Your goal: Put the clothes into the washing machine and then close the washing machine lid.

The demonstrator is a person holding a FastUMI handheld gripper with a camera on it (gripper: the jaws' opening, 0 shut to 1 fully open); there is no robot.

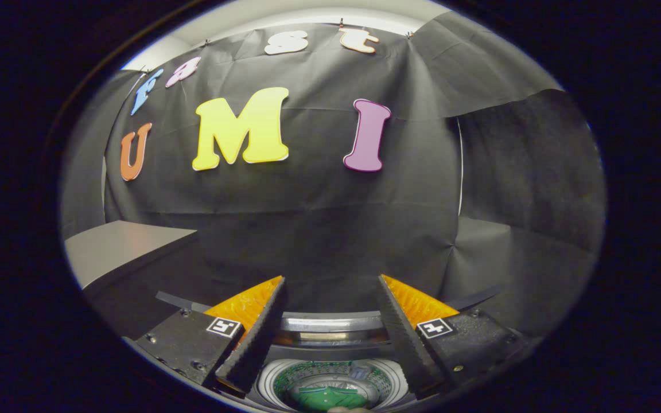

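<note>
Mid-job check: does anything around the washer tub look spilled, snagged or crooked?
Nothing stands out. The green garment lies inside the round white washing machine tub, below the open black-and-orange gripper, whose fingers hold nothing. The lid isn't closed yet.

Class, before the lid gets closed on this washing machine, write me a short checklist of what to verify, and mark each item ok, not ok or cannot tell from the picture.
1. Green garment inside the drum: ok, it lies at the bottom.
2. Gripper free of cloth: ok, fingers open with nothing between them.
3. Cloth hanging over the drum's rim: cannot tell, the near edge is hidden.
4. Lid position: cannot tell, only the chrome rim beyond the fingers shows.
5. Other clothes left outside: cannot tell.
</note>
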